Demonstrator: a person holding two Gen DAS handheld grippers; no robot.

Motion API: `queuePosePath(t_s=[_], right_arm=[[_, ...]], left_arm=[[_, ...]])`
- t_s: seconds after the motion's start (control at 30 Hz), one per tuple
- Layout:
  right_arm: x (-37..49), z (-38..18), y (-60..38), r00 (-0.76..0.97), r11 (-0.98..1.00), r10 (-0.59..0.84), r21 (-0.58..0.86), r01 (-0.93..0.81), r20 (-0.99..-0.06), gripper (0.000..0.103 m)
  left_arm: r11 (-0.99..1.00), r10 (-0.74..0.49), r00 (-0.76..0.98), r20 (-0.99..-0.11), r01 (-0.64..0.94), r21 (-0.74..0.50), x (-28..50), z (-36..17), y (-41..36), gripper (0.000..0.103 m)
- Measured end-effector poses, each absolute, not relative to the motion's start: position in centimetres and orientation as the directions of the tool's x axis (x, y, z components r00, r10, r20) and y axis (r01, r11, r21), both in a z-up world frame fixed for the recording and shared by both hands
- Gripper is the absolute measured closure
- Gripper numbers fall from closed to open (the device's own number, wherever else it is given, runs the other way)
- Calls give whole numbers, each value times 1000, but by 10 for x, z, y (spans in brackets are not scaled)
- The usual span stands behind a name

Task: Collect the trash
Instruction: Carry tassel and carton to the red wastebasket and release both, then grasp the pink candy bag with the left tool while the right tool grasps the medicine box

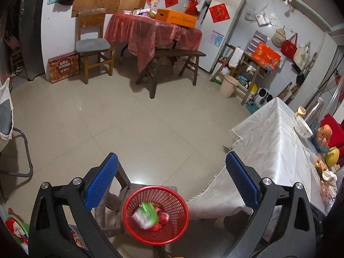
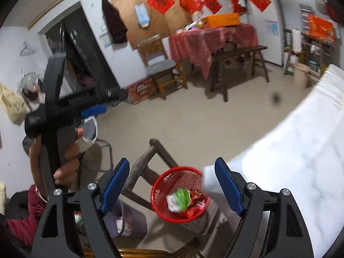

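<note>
Trash — a crumpled green-and-white wrapper (image 1: pixel 146 215) among red foil pieces — is seen lying inside the round red plastic mesh basket (image 1: pixel 131 221), which is perched on a small worn wooden stool (image 1: pixel 107 206) just beside the white-clothed surface (image 1: pixel 268 150). Both the left claw (image 1: pixel 172 185) and the right claw (image 2: pixel 172 187) are held wide above it, with nothing between the blue pads. The light basket could be knocked off its narrow perch by a careless pass — and its contents spilled onto the tiled floor (image 1: pixel 129 118).

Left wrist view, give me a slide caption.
Open left gripper above red basket holding wrappers.
</note>
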State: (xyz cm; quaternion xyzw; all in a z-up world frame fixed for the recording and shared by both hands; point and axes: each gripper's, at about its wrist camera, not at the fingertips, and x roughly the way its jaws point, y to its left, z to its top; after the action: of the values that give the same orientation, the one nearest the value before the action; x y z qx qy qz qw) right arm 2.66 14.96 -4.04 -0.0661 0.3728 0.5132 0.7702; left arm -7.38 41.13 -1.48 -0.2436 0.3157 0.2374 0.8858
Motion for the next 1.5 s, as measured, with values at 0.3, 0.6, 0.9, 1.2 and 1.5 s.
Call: queuePosePath(t_s=[0.3,0.6,0.9,1.2,1.5], right_arm=[[51,-24,64,354,583,728,259,-770,-587,18],[67,-13,-28,506,698,677,249,-671,-535,13],[94,-6,-140,668,817,574,278,-505,-474,12],[144,-8,-245,824,944,319,237,-231,-468,12],[189,-37,-268,774,944,312,270,-188,-552,12]], left_arm=[[850,184,700,-690,-466,-247,-48,-15,350,7],[932,73,701,-710,-301,-201,-12,-18,263,7],[976,-7,689,-725,-154,-156,31,-15,180,7],[992,-74,646,-760,-29,-122,68,-29,102,7],[995,-99,615,-783,69,-72,94,-39,48,7]])
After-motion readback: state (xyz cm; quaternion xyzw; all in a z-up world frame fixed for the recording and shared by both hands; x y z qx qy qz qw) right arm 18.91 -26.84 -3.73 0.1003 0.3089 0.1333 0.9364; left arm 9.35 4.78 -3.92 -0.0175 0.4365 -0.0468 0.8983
